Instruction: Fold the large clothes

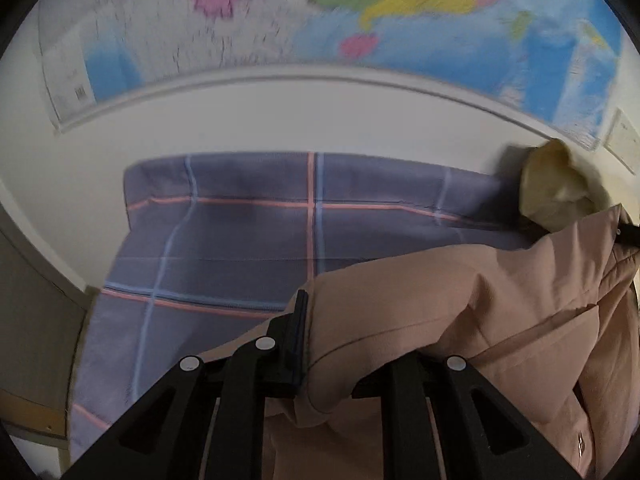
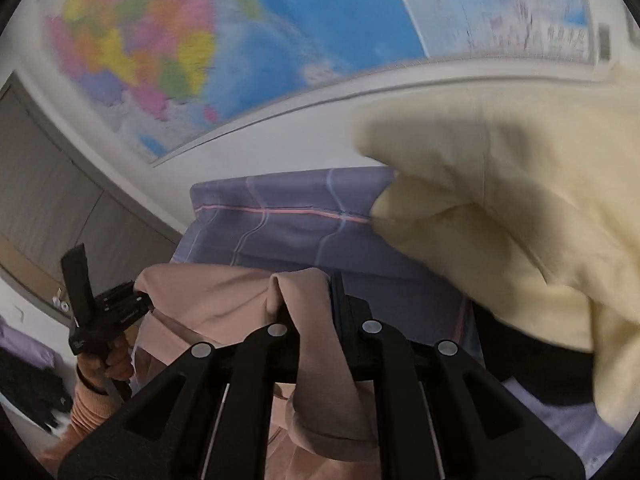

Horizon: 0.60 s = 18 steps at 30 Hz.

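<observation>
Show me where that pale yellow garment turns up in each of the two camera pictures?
Left wrist view: the pale yellow garment is a small bunch at the far right edge, against the white wall, just above the pink coat.
Right wrist view: it fills the right half, large and close, hanging over the purple plaid bedsheet.
Shared landmark: the world map on the wall above the bed.

Wall map [image 1: 280,12]: motion-blurred, labels unreadable, cut by frame top
Left gripper [image 1: 344,344] right finger: hidden under pink garment [image 1: 460,312]
Cream cloth [image 2: 520,208]: blurred, cut off at right edge
Dark items [image 2: 28,384] at left edge: too indistinct to identify
</observation>
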### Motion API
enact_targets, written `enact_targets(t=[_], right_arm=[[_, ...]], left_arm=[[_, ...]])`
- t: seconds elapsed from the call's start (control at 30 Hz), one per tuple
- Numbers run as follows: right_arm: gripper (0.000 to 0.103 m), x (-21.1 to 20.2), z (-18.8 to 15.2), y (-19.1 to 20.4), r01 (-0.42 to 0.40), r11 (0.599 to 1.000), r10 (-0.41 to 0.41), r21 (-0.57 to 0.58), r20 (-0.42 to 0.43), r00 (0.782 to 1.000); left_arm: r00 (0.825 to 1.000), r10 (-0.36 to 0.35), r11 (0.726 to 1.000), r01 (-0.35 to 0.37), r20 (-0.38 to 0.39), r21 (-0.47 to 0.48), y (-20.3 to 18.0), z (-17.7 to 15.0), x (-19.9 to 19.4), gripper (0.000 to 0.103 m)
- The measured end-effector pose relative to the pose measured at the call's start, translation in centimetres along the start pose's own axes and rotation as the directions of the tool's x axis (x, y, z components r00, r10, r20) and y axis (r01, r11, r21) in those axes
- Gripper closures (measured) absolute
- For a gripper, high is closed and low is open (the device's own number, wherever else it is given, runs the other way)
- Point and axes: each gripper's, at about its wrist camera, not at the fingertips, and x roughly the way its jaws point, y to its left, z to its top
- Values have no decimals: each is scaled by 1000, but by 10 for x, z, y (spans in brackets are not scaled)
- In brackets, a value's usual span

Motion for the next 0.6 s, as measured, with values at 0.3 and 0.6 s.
enact_targets(t=[0.3, 0.6], right_arm=[[37, -7, 7, -4, 235, 969, -233, -76, 32, 972], [31, 1, -51, 95, 306, 826, -309, -474, 74, 948]], left_arm=[[1000, -21, 1000, 21, 1, 23, 0, 15, 9, 46], [994, -41, 957, 11, 98, 289, -61, 4, -3, 26]])
